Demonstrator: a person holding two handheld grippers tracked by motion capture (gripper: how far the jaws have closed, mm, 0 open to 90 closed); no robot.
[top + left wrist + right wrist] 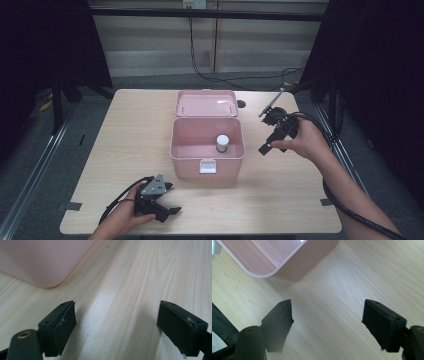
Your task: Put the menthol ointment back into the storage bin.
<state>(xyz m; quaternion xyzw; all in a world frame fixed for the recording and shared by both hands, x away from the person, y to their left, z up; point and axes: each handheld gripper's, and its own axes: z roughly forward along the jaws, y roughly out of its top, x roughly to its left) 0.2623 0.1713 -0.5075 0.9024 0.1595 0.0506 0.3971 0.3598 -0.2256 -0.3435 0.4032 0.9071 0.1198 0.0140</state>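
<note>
The high view looks forward and down on the whole surface (125, 150) from the person's side. Each gripper view sits low and close over the wood, and both catch a corner of the pink box (207, 145).

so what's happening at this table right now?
A person holds a gripper in each hand beside an open pink box whose lid is folded back. A small white-capped jar stands inside it. The right gripper is to the box's right, jaws open and empty. The left gripper rests near the table's front edge, also open and empty. Neither touches the box.
</note>
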